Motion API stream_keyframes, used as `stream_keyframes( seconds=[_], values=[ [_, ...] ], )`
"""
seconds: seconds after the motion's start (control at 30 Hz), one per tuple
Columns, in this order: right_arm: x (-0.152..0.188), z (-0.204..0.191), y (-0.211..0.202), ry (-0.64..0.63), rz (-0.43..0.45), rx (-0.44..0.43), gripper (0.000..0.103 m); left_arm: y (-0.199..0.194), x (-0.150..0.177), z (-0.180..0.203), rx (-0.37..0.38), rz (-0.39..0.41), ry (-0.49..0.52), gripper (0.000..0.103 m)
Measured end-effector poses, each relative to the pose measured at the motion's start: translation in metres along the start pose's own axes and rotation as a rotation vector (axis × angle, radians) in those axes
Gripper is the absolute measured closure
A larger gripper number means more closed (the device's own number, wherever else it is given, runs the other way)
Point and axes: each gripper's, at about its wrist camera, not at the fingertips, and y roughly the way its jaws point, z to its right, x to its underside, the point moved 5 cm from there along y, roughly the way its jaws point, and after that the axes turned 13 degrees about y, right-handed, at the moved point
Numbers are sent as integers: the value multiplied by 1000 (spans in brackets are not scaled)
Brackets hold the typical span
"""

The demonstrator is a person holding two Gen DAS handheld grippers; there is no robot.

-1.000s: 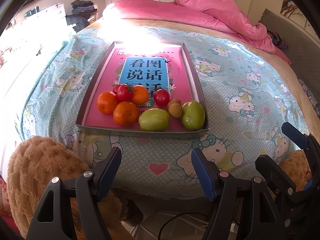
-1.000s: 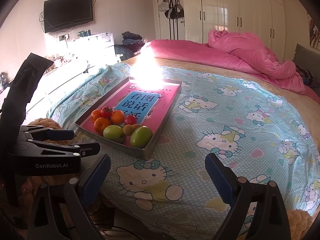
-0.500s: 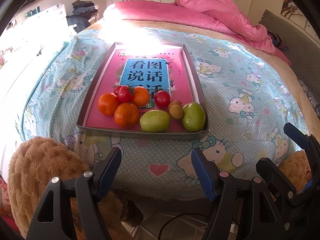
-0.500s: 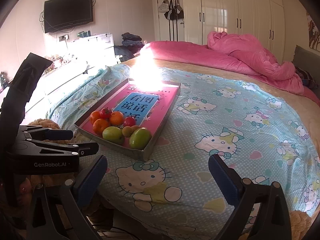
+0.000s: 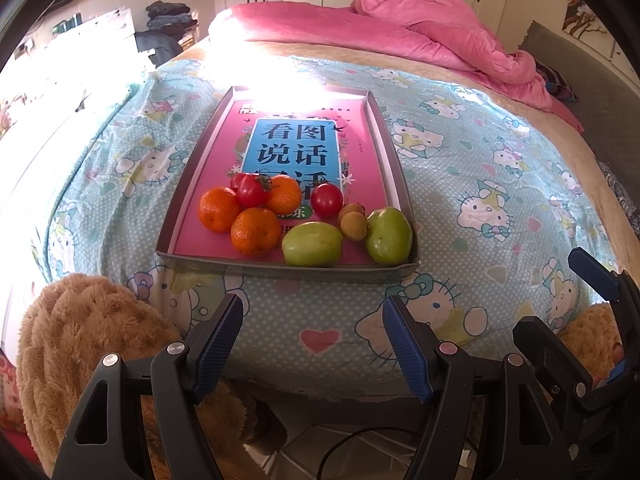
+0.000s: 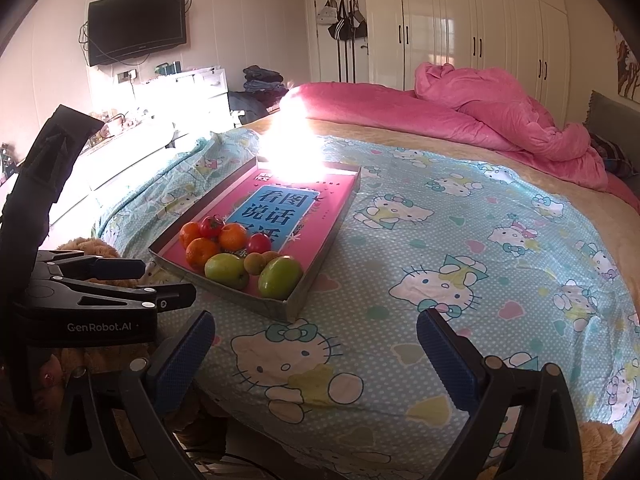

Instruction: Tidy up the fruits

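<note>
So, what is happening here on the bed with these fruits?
A person holds two grippers near the foot of the bed, and neither has touched anything yet. The left gripper is open and empty, aimed at the tray. The right gripper has just been opening wider, with nothing between its jaws. Oranges, tomatoes, two green fruits and small brown fruits lie mixed at the tray's near end.

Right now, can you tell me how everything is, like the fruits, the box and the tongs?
Left tongs: open, empty, hovering short of the bed.
Right tongs: open wide, empty; jaws have just been opening.
Box lid tray: flat on the bedsheet, far half bare.
Oranges: three, bunched at the tray's near end.
Tomatoes: among the oranges.
Green fruits: two, against the near rim.
Pink quilt: crumpled.
</note>
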Motion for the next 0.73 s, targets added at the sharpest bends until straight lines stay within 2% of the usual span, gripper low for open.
stream_keyframes(
  seconds=[0.47,0.63,0.73],
  values=[
    [-1,5,1,12,3,22,1,2,-3,-4,-14,-19,-14,29],
    [-5,20,3,38,10,53,1,13,-6,-29,11,-42,-114,29],
    [-15,44,6,108,17,77,1,19,-17,-66,-10,-29,-197,27]
  ],
)
